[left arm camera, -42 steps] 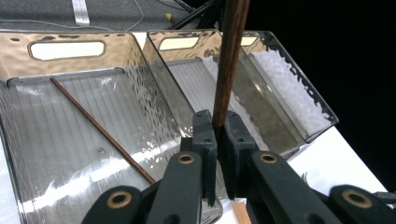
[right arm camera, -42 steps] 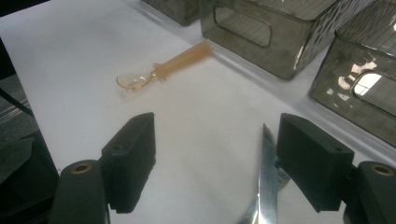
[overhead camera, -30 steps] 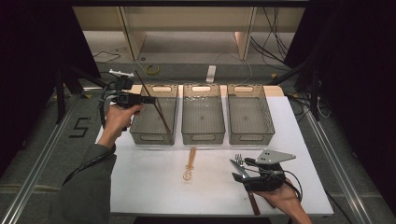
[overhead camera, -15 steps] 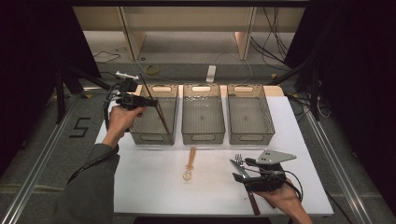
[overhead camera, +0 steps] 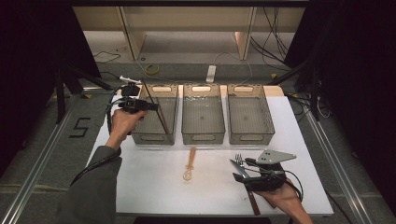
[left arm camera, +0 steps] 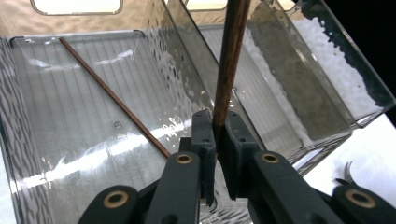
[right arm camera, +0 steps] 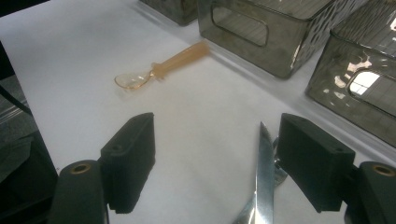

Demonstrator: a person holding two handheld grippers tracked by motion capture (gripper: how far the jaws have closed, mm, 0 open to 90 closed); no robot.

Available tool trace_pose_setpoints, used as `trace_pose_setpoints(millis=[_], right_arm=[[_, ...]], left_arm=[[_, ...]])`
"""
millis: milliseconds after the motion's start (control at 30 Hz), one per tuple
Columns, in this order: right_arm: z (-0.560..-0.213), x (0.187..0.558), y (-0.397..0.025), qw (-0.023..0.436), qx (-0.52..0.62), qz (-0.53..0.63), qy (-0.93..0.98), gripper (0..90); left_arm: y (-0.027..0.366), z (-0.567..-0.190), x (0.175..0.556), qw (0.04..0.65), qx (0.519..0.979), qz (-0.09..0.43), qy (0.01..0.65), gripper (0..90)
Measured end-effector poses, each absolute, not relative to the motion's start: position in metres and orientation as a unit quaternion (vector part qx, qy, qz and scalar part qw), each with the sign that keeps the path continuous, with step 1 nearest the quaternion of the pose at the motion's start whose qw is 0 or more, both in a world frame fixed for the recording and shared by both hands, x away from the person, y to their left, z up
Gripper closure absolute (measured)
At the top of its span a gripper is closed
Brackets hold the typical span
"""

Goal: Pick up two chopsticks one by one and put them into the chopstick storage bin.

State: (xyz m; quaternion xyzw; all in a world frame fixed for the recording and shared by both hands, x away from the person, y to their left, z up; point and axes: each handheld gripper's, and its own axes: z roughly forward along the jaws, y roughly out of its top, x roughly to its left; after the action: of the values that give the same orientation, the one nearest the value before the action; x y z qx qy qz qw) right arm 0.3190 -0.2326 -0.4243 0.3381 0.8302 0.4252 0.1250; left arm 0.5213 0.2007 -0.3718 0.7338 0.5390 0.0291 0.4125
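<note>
My left gripper (overhead camera: 148,106) (left arm camera: 217,126) is shut on a dark brown chopstick (overhead camera: 162,123) (left arm camera: 229,70), held slanted over the left clear bin (overhead camera: 140,133). A second chopstick (left arm camera: 112,95) lies on that bin's floor. At the front right, my right gripper (overhead camera: 239,169) (right arm camera: 217,154) rests low on the white table, open. A knife (overhead camera: 252,203) (right arm camera: 265,177) lies between its jaws, close to the right one, with a fork (overhead camera: 239,158) beside it. A translucent amber spoon (overhead camera: 189,165) (right arm camera: 159,70) lies on the table in front of the middle bin.
Three clear bins stand in a row at the back: left, middle (overhead camera: 203,135) and right (overhead camera: 251,136). White table sheet (overhead camera: 149,186) spreads in front of them. A metal rail (overhead camera: 42,158) runs along the left; cables lie on the floor beyond.
My left gripper has carried the chopstick to the right and slightly nearer, over the left bin. The right gripper has stayed put.
</note>
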Motion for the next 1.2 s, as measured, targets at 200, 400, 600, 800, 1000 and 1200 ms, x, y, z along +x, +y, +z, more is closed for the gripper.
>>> trace_pose_setpoints(millis=[200,400,600,800,1000,1200], right_arm=[[-0.425,0.319,-0.232,0.124,0.338,0.424,0.831,28.7],[-0.424,0.319,-0.233,0.125,0.339,0.424,0.83,28.7],[-0.424,0.319,-0.232,0.124,0.337,0.424,0.831,28.7],[-0.424,0.319,-0.232,0.124,0.337,0.425,0.831,28.7],[-0.424,0.319,-0.232,0.124,0.336,0.424,0.832,28.7],[-0.424,0.319,-0.232,0.126,0.337,0.425,0.831,28.7]], left_arm=[[0.196,-0.379,0.524,0.396,0.736,0.037,0.549,78.5],[0.192,-0.383,0.526,0.371,0.728,0.062,0.574,60.5],[0.186,-0.383,0.527,0.349,0.74,0.088,0.569,44.6],[0.182,-0.383,0.529,0.349,0.744,0.083,0.563,37.3],[0.178,-0.378,0.522,0.367,0.746,0.082,0.55,29.4],[0.173,-0.365,0.503,0.395,0.747,0.082,0.529,22.4]])
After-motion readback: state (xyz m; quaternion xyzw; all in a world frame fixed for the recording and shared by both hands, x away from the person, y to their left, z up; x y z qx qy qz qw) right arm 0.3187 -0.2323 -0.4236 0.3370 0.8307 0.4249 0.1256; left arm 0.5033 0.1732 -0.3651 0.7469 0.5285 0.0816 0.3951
